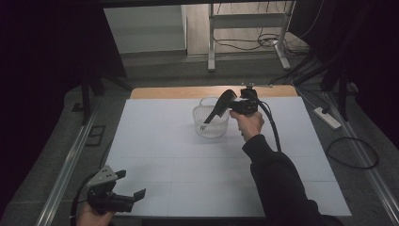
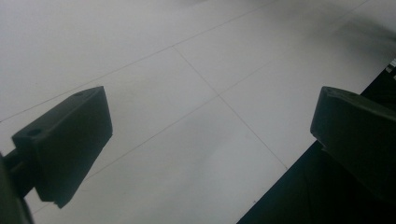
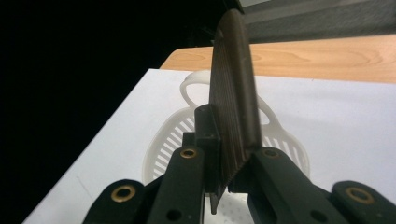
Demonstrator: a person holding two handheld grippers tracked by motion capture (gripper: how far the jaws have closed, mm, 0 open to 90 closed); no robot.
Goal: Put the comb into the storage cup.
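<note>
The right gripper is clamped on a dark comb, its jaws pressed against the comb's two flat sides. In the right gripper view the comb stands up on edge from between the jaws, its fine teeth running lengthwise. Just below and ahead of this gripper sits a white slotted basket on the table, and the comb's far end hangs over the basket's open top. The left gripper is well apart from the basket, near the table's near left corner, its jaws spread wide with nothing between them, above the bare white table surface.
</note>
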